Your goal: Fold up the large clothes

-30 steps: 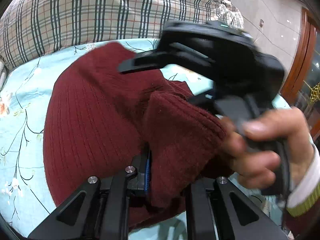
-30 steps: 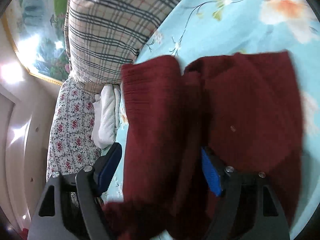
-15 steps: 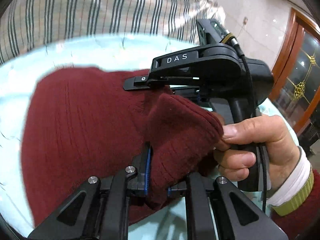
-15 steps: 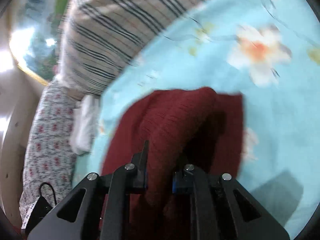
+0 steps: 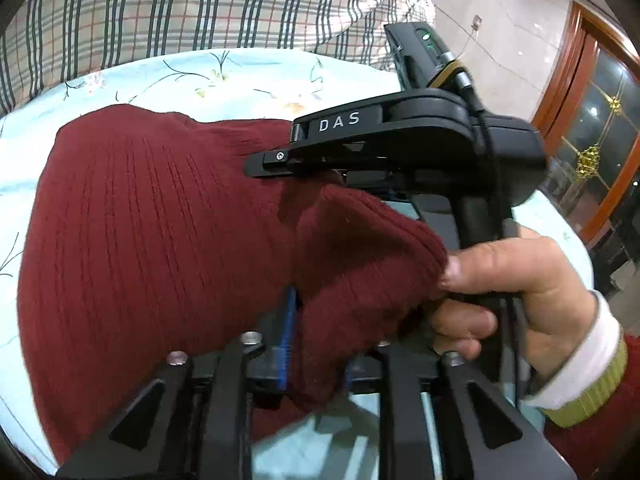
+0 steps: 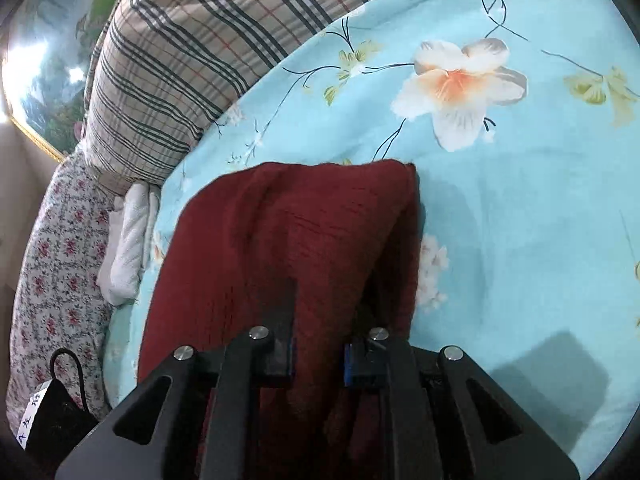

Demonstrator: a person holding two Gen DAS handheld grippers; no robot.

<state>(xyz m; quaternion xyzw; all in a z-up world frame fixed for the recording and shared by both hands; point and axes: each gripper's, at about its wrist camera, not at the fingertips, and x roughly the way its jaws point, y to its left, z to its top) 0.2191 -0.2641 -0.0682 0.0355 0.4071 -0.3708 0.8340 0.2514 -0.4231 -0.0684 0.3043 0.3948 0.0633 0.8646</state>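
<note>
one dark red knit sweater (image 5: 152, 240) lies on your light blue floral bedsheet (image 6: 520, 208), near the one plaid quilt (image 6: 192, 52) at the far side. your left gripper (image 5: 316, 344) is clamped narrow on a bunched fold at its near edge. your right gripper (image 6: 318, 354) is likewise closed on sweater cloth. one right hand (image 5: 516, 292) shows. one white towel (image 6: 128, 248) lies far left.

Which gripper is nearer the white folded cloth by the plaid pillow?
Right. The right gripper, shut on the maroon sweater, has the white cloth just off to its left. The left gripper shows no white cloth in its view.
</note>
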